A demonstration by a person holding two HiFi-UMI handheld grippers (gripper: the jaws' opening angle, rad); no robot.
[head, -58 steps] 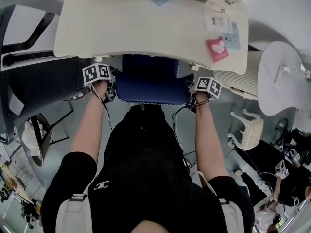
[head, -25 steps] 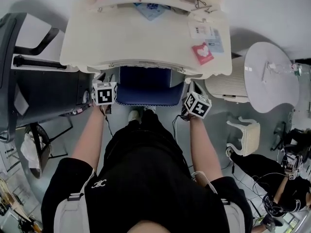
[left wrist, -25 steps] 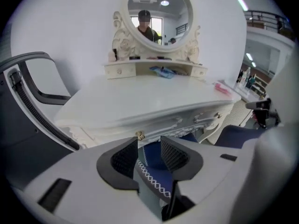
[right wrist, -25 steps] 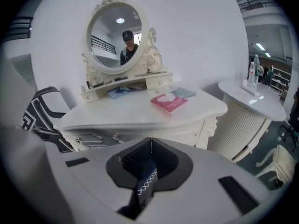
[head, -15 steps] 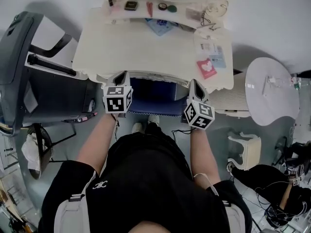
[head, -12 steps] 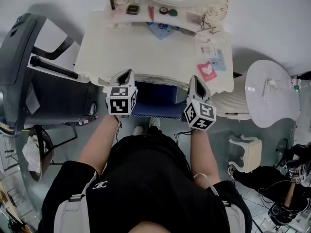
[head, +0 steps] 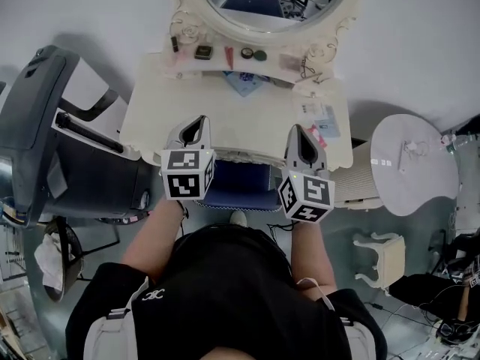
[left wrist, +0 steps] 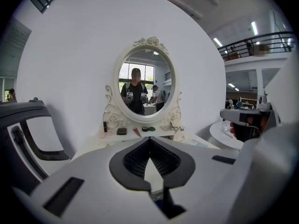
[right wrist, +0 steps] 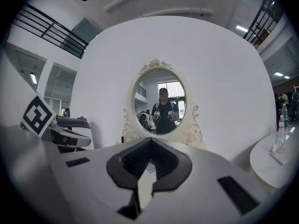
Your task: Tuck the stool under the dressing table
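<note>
The blue-seated stool [head: 238, 186] stands under the front of the cream dressing table [head: 150, 122]; only its near edge shows past the tabletop. My left gripper [head: 196, 120] is held up over the table's front left, shut and empty. Over the front right my right gripper [head: 301, 130] is the same, shut with nothing in it. Neither touches the stool. In the left gripper view the jaws [left wrist: 149, 140] meet in front of the oval mirror [left wrist: 145, 85]. The right gripper view shows shut jaws [right wrist: 150, 142] pointing at that mirror [right wrist: 160, 101] too.
A dark grey reclining chair [head: 45, 126] stands close on the left. A round white side table [head: 409, 163] and a ribbed white unit [head: 358, 180] are at the right, a small white stool [head: 382, 257] nearer me. Cosmetics [head: 225, 51] and cards [head: 321, 122] lie on the tabletop.
Both grippers have left the stool's sides and risen to above the table's front edge. The view has tilted up, so the mirror is now in sight.
</note>
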